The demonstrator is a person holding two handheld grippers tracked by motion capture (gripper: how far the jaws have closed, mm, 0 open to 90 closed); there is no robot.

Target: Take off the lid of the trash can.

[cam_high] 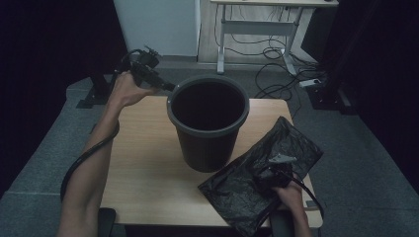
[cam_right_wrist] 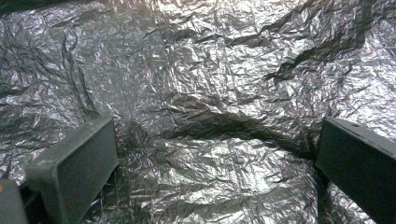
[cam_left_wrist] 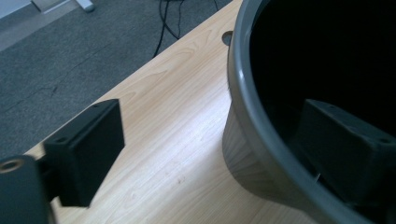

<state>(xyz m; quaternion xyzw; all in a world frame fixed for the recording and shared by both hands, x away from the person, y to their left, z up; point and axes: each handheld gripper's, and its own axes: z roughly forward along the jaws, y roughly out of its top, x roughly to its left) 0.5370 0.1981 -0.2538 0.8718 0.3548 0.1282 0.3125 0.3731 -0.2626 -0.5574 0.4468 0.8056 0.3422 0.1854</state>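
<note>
— Two things mattered on that table: the bin [cam_high: 208, 121] and the black bag [cam_high: 257, 185]. Where did they sit?

— The bin stood upright near the middle of the wooden table [cam_high: 143, 168]; the bag lay flat and crumpled just beside it, toward the person's right, one corner hanging over the near edge.

— How would the bag handle?

— My guess: very light, limp and slippery. It was thin plastic film, creased all over and shiny where light caught it. I would have pinched a raised fold or an edge, since a flat sheet gives jaws nothing to bite.

— And the bin?

— Stiff grey plastic, round, tapering downward, with a thick rolled rim. Probably light when empty, and the rim was the obvious hold.

— The grippers?

— The left gripper [cam_left_wrist: 210, 154] was spread wide, straddling the bin's rim at its far left side, one jaw outside the wall and one inside, not yet closed on it. The right gripper [cam_right_wrist: 215, 158] hovered close over the bag, jaws apart, nothing between them but wrinkled film below.

— Anything beyond?

— Grey carpet [cam_high: 346, 163] and loose cables [cam_high: 276, 64] under a desk [cam_high: 257, 24] behind.
</note>
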